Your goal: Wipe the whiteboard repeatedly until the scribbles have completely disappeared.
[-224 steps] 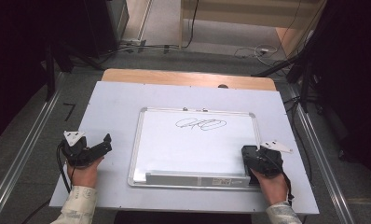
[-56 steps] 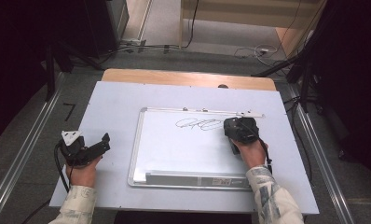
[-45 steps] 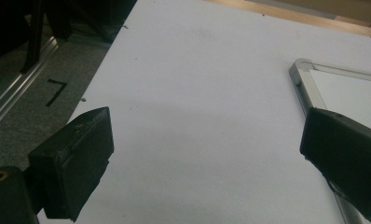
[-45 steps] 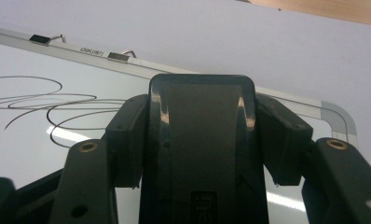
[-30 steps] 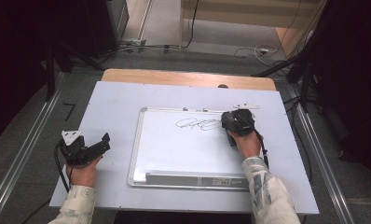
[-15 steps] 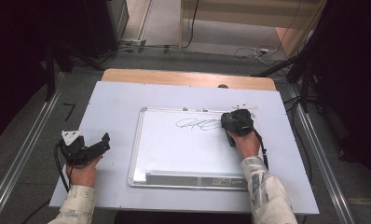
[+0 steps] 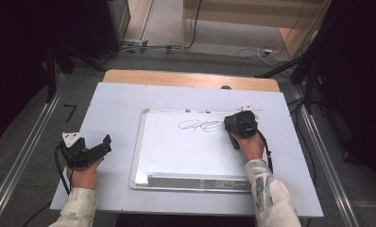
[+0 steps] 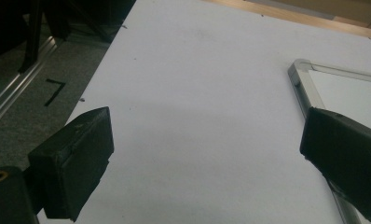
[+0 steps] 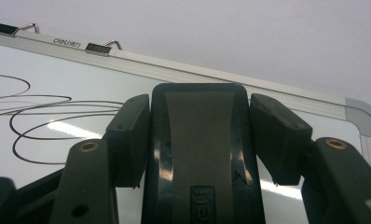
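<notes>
While dark floor surrounds it, the pale table (image 7: 120, 109) bears a whiteboard (image 7: 176, 151).

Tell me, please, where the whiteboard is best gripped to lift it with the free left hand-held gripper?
Probably by its left frame edge, coming in from the left. The whiteboard lies flat, so only its raised metal rim offers a hold, and the open left hand-held gripper already sits beside that edge.

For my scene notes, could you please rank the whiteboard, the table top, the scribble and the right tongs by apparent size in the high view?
1. Table top
2. Whiteboard
3. Scribble and right tongs: they look alike, so no ranking.
</notes>
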Demonstrator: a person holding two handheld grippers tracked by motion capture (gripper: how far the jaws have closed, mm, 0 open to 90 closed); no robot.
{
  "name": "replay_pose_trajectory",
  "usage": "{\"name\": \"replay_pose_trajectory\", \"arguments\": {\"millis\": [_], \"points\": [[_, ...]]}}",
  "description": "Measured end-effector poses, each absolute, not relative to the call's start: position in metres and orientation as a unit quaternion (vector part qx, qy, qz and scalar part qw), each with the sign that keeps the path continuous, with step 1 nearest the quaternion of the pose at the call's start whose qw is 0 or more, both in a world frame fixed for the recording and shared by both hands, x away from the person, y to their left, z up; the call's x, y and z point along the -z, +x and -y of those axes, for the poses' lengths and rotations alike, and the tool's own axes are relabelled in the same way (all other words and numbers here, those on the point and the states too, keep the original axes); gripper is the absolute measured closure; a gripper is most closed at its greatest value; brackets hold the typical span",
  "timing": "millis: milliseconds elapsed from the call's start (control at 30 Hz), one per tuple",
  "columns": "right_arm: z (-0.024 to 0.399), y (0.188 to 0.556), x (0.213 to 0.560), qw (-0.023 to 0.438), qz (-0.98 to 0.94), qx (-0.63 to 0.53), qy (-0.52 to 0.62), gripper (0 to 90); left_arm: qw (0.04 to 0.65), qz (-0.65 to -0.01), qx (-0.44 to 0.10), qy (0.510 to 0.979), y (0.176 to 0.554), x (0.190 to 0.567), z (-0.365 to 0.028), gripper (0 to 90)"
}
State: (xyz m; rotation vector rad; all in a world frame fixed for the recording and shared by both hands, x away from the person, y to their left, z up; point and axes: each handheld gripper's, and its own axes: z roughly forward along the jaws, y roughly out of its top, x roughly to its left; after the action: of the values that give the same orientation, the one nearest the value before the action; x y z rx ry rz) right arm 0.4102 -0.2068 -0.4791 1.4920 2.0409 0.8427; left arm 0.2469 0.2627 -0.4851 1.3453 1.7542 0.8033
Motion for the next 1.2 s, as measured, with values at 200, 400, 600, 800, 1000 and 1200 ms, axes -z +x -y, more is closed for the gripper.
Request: {"name": "replay_pose_trajectory", "arguments": {"millis": [200,400,600,800,1000,1200], "points": [[0.206,0.410,0.479,0.240,-0.745,-0.306,0.541,39.5,0.385,-0.688,-0.315,0.528,0.247,0.485,-0.263,2.9],[0.205,0.410,0.480,0.243,-0.744,-0.305,0.543,39.6,0.385,-0.687,-0.315,0.529,0.248,0.485,-0.261,2.8],[0.201,0.410,0.480,0.251,-0.745,-0.301,0.539,39.7,0.386,-0.687,-0.315,0.529,0.249,0.485,-0.261,2.8],[0.196,0.410,0.481,0.252,-0.749,-0.299,0.535,39.7,0.386,-0.686,-0.315,0.531,0.250,0.485,-0.259,2.9],[0.187,0.410,0.481,0.250,-0.755,-0.296,0.529,39.6,0.388,-0.684,-0.315,0.531,0.251,0.484,-0.258,2.9],[0.175,0.411,0.481,0.247,-0.761,-0.295,0.523,39.6,0.389,-0.684,-0.315,0.531,0.251,0.484,-0.259,3.1]]}}
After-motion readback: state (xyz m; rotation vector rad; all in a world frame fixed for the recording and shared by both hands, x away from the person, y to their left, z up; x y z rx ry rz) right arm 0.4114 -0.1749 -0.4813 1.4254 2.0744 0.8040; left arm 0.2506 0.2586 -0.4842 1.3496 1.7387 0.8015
